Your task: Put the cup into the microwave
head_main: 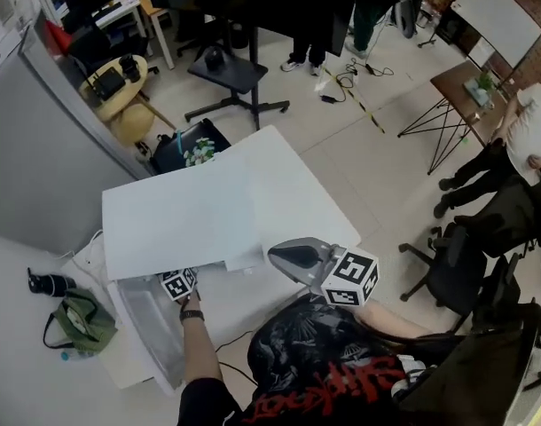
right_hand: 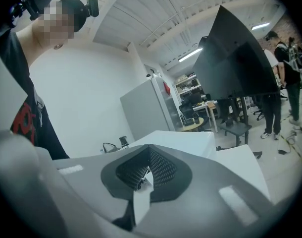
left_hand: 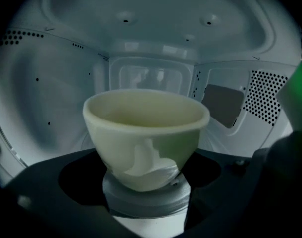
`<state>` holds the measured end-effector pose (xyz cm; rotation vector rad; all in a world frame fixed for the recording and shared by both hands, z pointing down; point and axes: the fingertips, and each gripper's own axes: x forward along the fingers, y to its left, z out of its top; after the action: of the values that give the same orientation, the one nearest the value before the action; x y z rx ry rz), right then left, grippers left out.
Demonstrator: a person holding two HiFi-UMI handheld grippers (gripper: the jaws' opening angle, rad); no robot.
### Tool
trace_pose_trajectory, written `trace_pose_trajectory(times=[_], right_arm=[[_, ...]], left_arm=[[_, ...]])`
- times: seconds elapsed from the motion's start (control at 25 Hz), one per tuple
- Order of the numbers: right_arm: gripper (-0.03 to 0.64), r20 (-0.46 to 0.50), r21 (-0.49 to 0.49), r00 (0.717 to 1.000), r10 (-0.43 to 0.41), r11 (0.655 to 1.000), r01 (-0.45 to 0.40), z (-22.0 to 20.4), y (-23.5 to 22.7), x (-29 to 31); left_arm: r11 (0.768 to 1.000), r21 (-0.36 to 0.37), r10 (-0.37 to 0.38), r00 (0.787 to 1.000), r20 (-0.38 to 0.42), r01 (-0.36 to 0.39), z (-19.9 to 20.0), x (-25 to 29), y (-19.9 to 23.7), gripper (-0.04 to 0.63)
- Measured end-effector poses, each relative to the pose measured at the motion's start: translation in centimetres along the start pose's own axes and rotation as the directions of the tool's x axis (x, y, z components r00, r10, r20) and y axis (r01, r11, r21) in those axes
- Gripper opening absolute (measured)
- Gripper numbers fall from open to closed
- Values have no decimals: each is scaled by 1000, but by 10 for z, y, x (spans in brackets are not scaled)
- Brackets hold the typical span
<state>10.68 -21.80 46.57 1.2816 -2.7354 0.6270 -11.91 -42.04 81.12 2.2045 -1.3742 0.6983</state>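
A pale cream cup (left_hand: 146,133) sits upright between the dark jaws of my left gripper (left_hand: 146,182), which is shut on it. The cup is inside the white cavity of the microwave (left_hand: 156,43), with the perforated side walls around it. In the head view the microwave (head_main: 177,216) shows from above as a white box, and its door (head_main: 151,327) hangs open at the lower left. Only the left gripper's marker cube (head_main: 177,284) shows at the opening, and the cup is hidden there. My right gripper (head_main: 293,257) hovers beside the microwave's right corner, shut with nothing between its pads (right_hand: 163,170).
A white table (head_main: 297,193) carries the microwave. A green bag (head_main: 80,319) and a black object (head_main: 49,283) lie to the left. A grey cabinet (head_main: 49,149) stands behind them. An office chair (head_main: 457,273) is at the right, and people stand further back.
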Motion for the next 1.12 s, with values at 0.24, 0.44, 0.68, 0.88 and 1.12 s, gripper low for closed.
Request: trace_pose_trajectory(times=[0.24, 0.44, 0.68, 0.88, 1.12], right_arm=[[-3, -36, 12, 998, 58, 998, -57, -1, -6, -4], [-2, -38, 1, 997, 65, 998, -65, 0, 17, -17], [-2, -27, 5, 992, 124, 992, -124, 11, 19, -13], [-2, -33, -6, 982, 187, 982, -187, 17, 24, 7], [-3, -31, -59, 964, 263, 963, -264, 16, 41, 23]], left_arm=[[999, -33, 22, 999, 24, -21, 1, -40, -23, 451], [997, -69, 39, 993, 113, -31, -1, -105, -42, 449], [996, -86, 8, 964, 266, 15, 39, -199, -98, 443], [993, 9, -114, 927, 358, 119, 84, -258, -169, 430], [975, 42, -220, 903, 368, 220, 114, -293, -219, 273]])
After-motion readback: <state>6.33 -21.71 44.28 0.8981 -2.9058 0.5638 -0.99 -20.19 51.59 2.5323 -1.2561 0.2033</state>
